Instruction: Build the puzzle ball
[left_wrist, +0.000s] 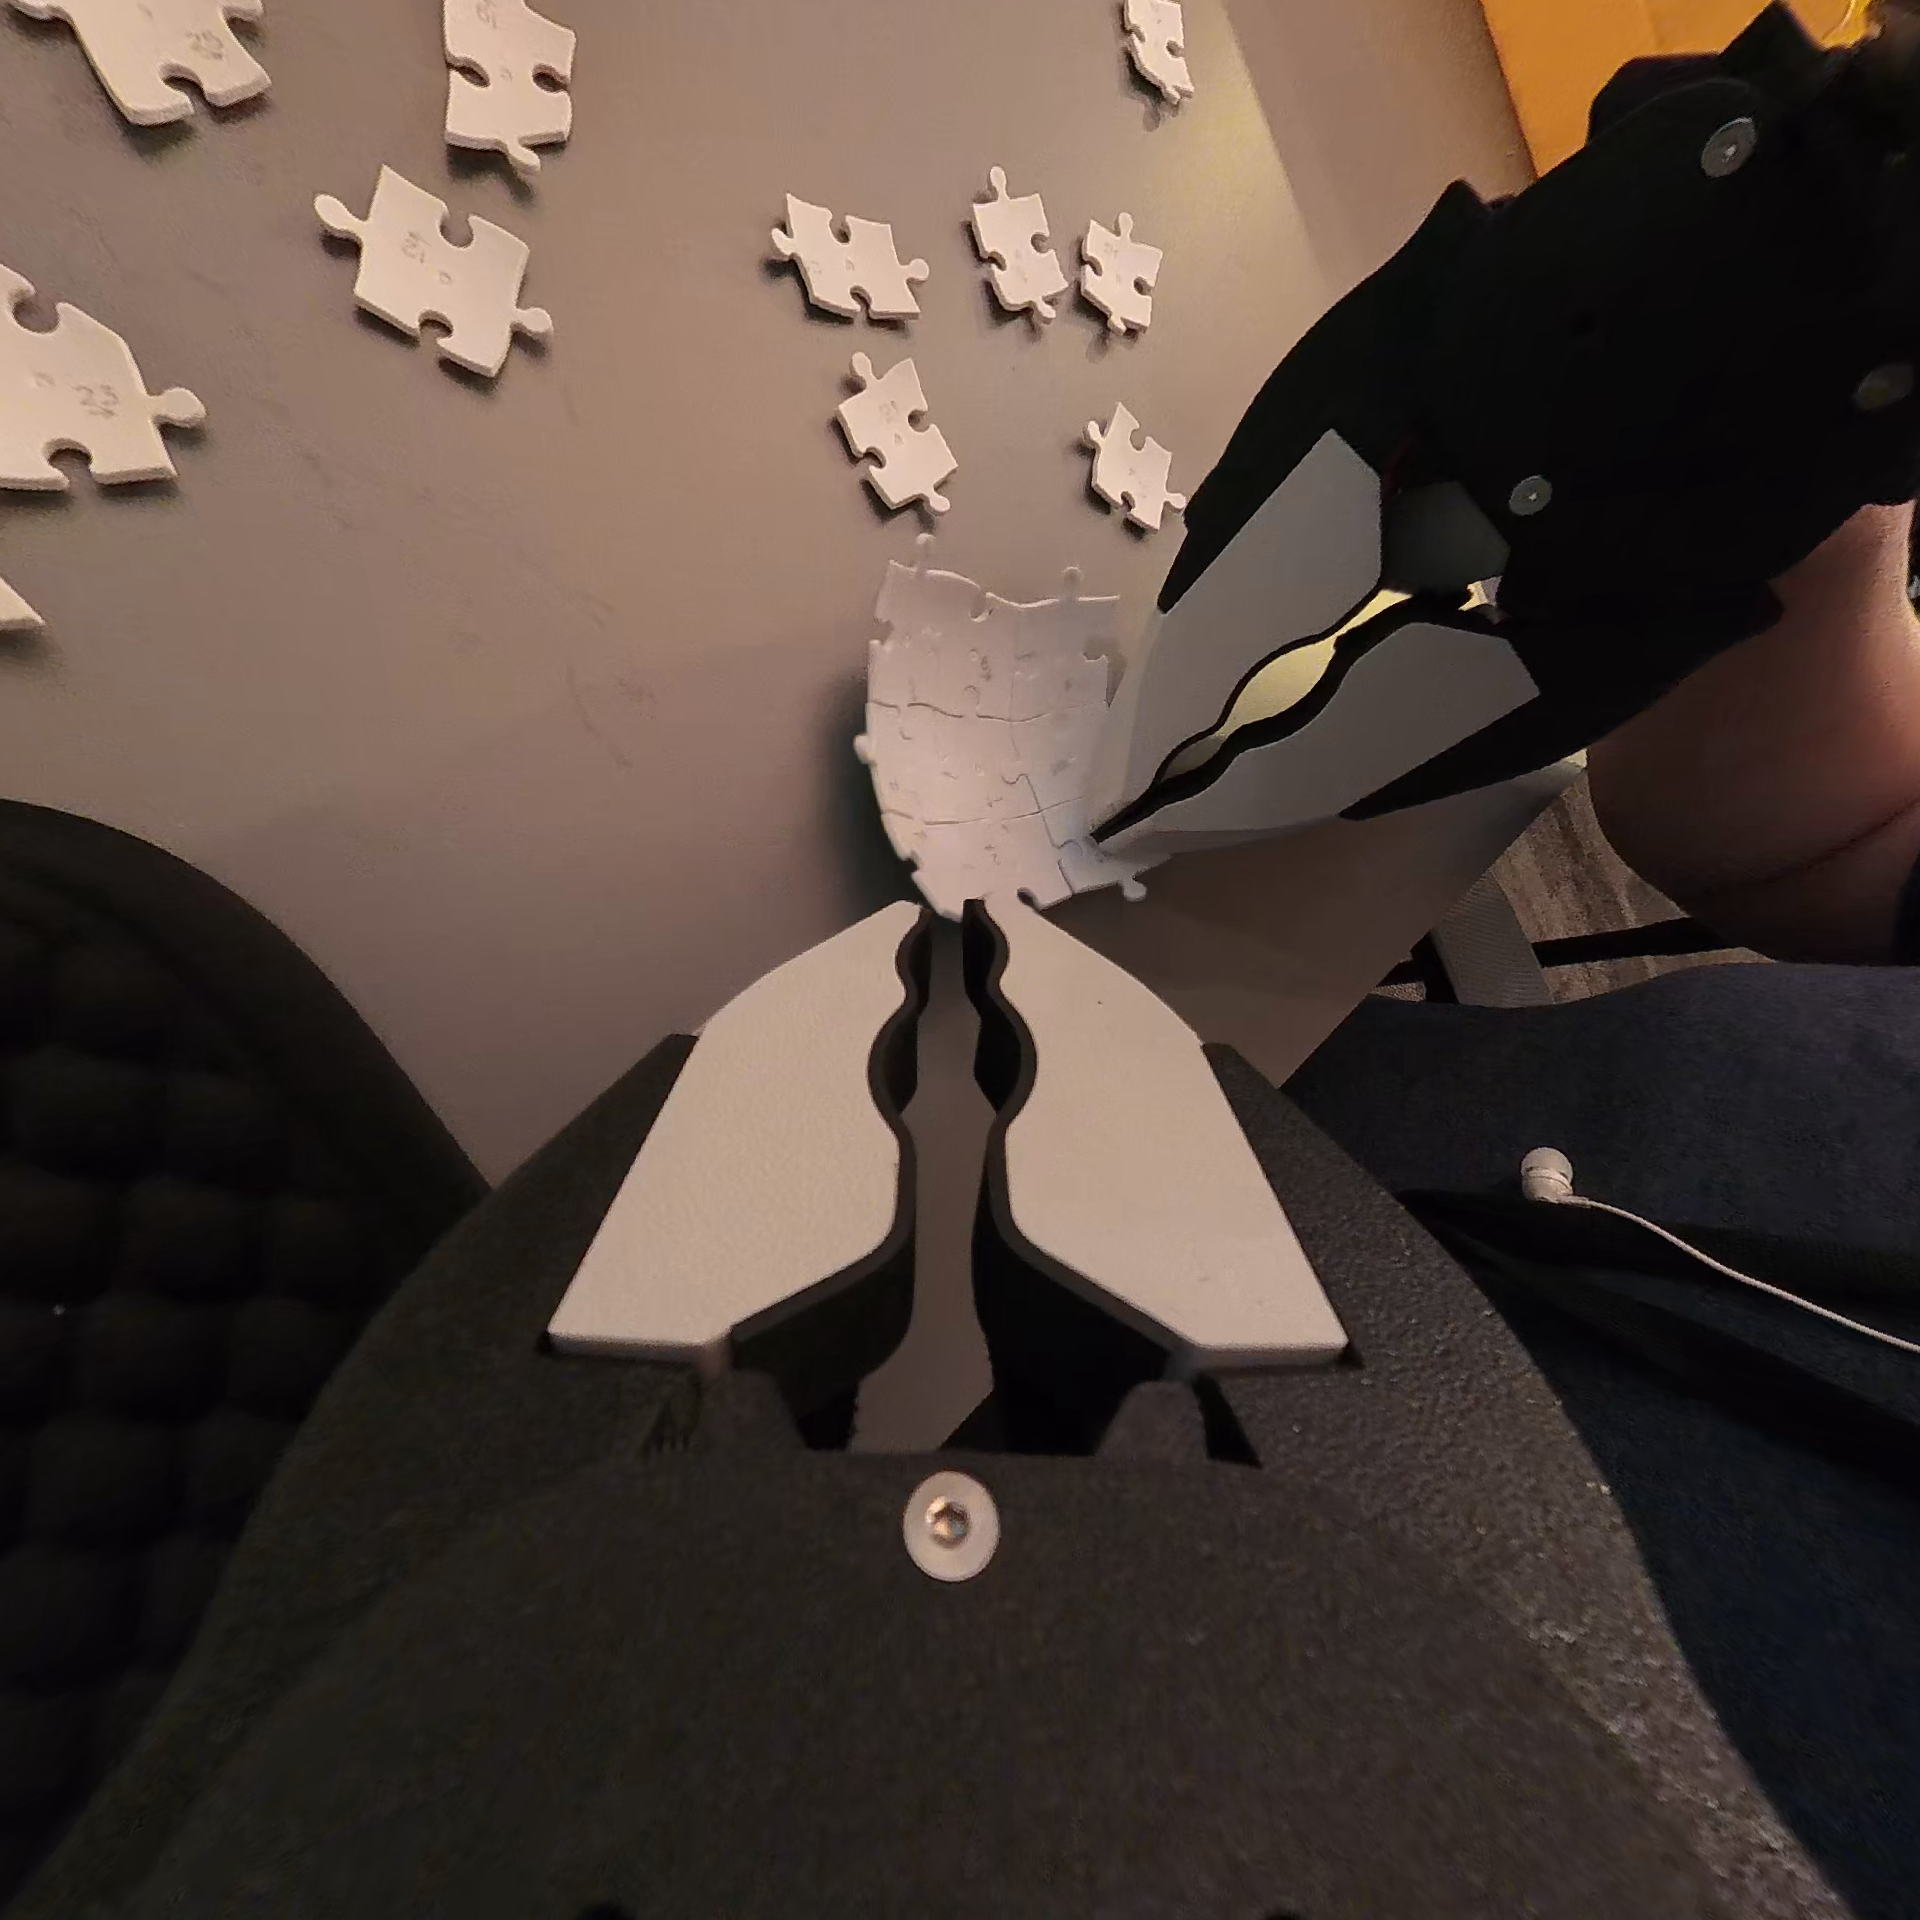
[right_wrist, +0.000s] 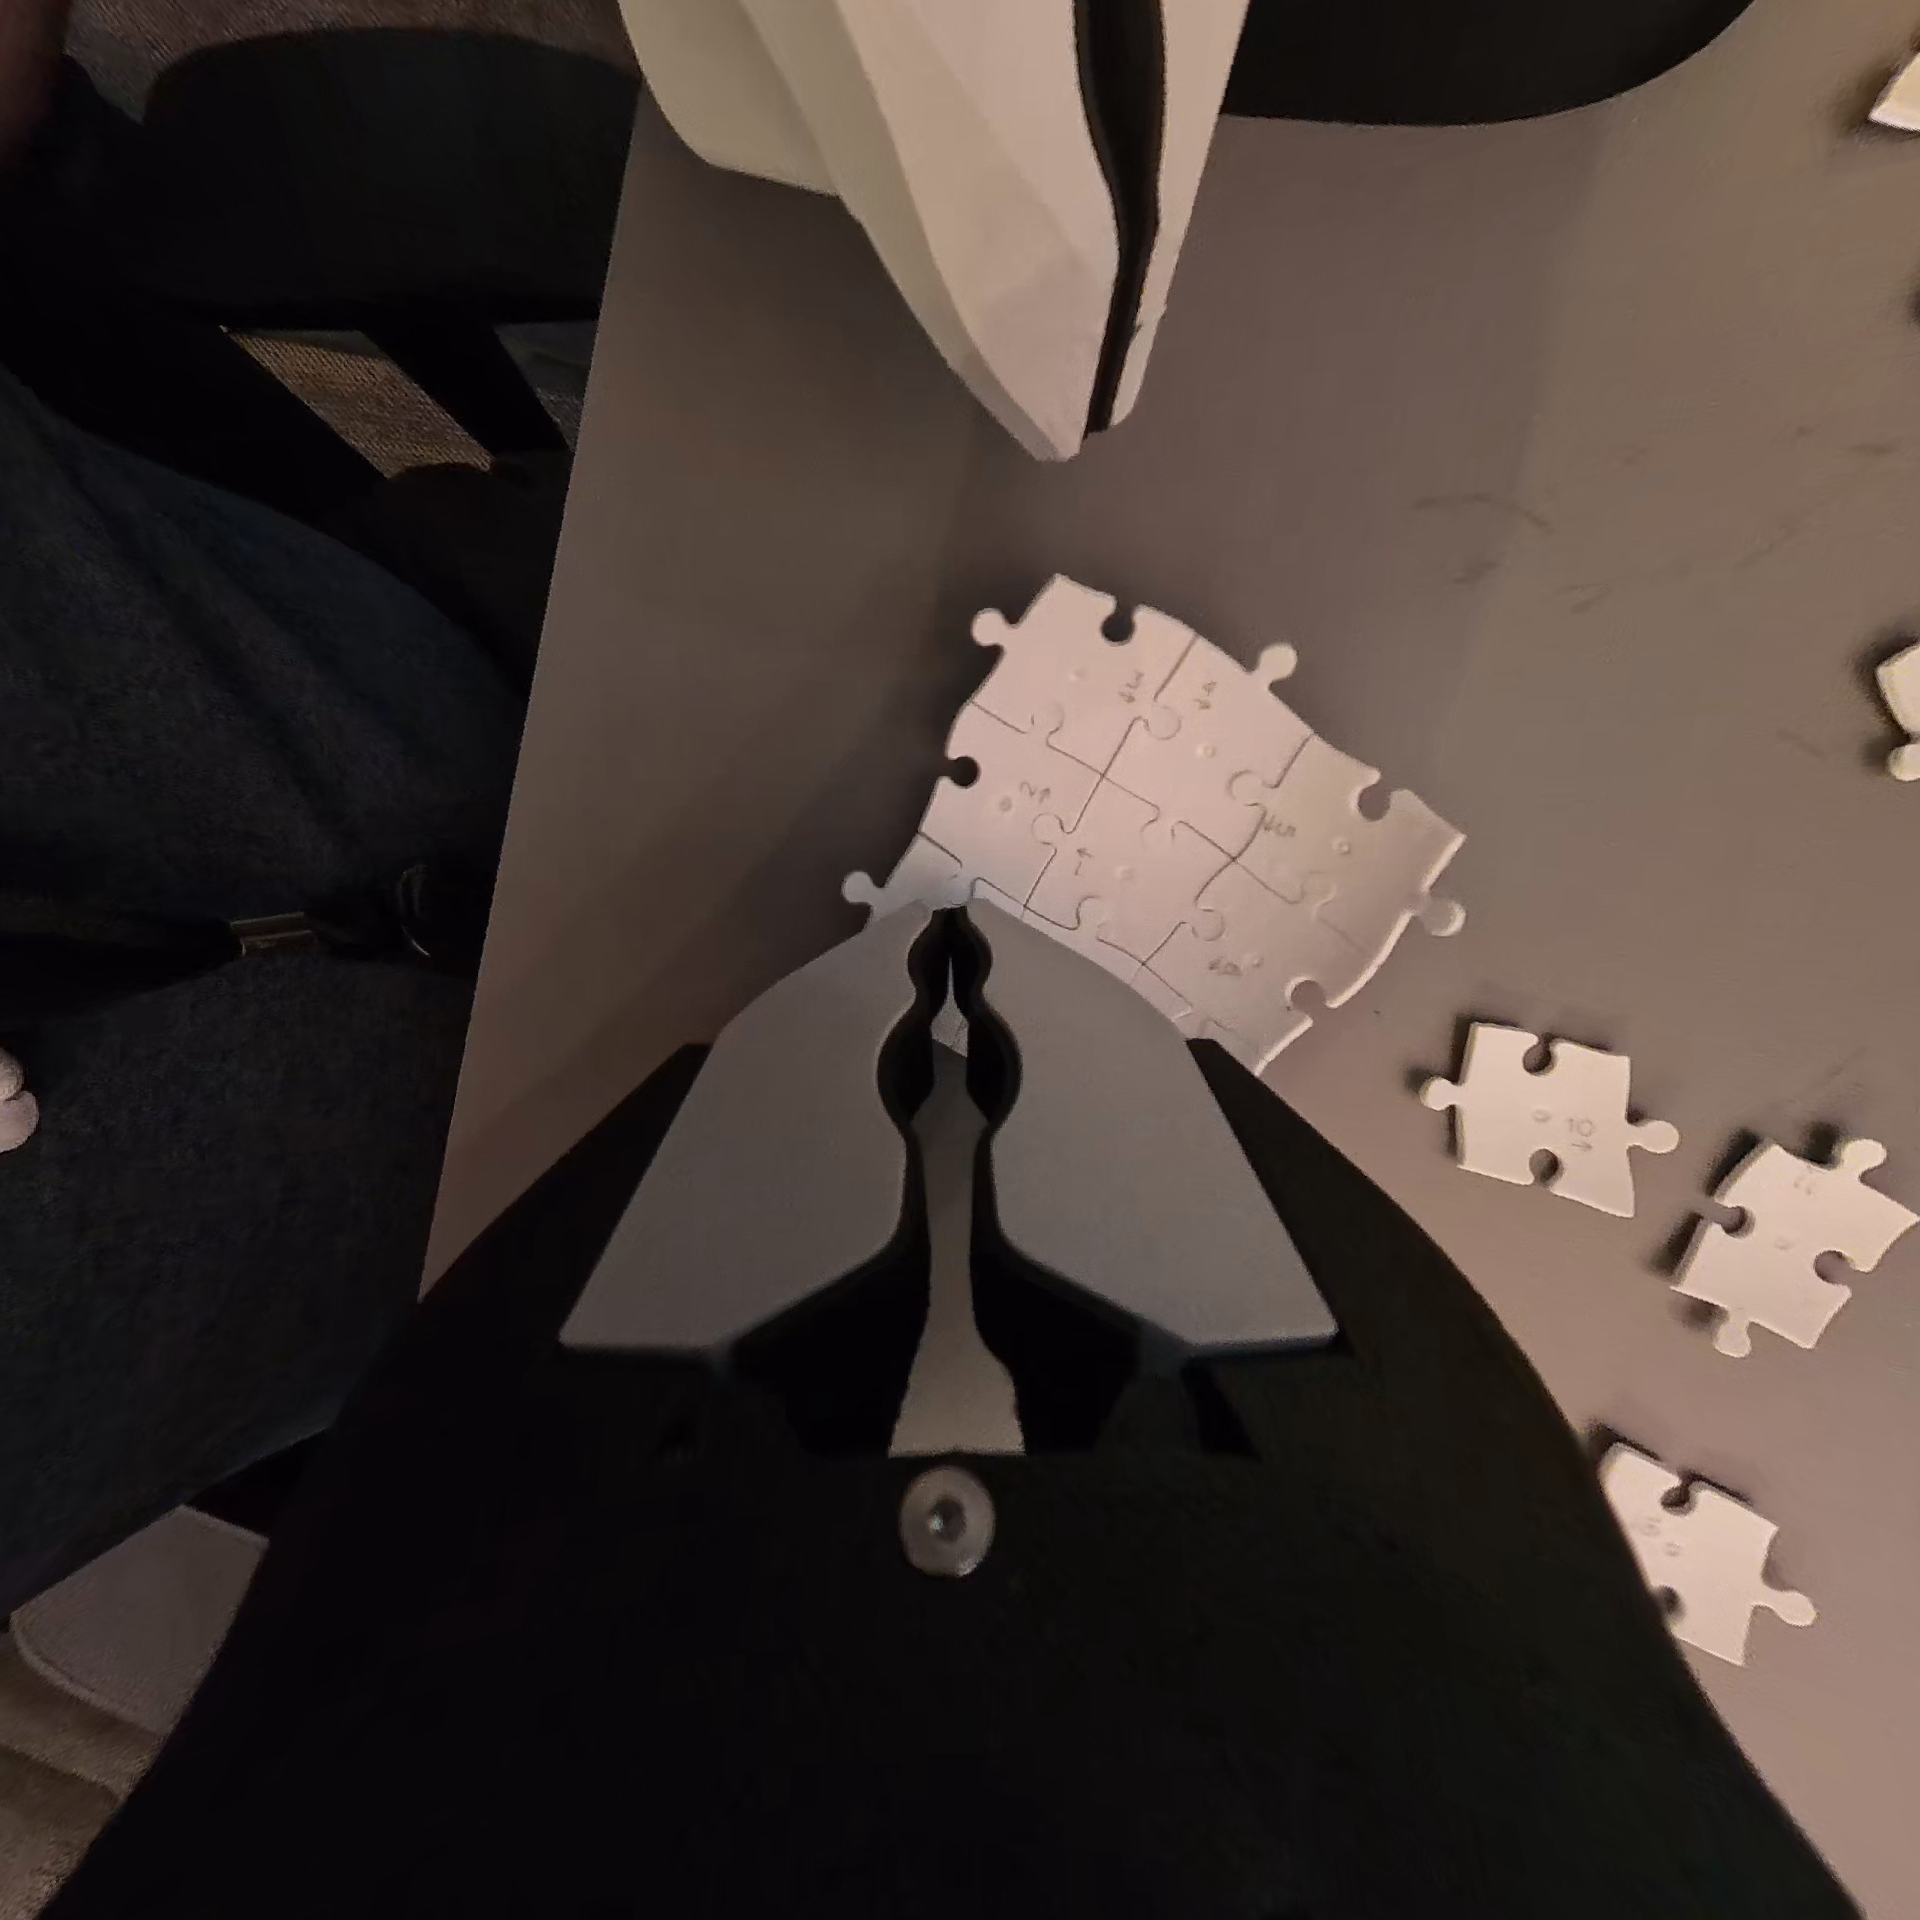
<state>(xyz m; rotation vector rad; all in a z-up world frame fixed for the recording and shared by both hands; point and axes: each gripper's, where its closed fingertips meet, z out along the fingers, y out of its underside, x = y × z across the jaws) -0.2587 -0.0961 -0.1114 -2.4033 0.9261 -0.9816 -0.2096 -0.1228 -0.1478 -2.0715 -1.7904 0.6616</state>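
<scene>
A curved white section of several joined puzzle pieces (left_wrist: 977, 727) (right_wrist: 1164, 821) lies on the grey table (left_wrist: 520, 675) near its front edge. My right gripper (right_wrist: 951, 914) is shut on the section's corner piece nearest the edge; it also shows in the left wrist view (left_wrist: 1101, 831). My left gripper (left_wrist: 948, 909) is shut to a narrow slit and holds nothing. Its tips hover just short of the section, apart from it in the right wrist view (right_wrist: 1081, 447). Loose white pieces (left_wrist: 899, 431) (right_wrist: 1548, 1117) lie around.
More loose pieces lie farther back (left_wrist: 436, 270) (left_wrist: 852, 260) and to the right (right_wrist: 1797, 1247) (right_wrist: 1694, 1548). The table edge (right_wrist: 520, 831) runs beside a person's lap in dark blue cloth (right_wrist: 208, 727). A black padded chair (left_wrist: 156, 1143) and a white earphone (left_wrist: 1548, 1174) lie nearby.
</scene>
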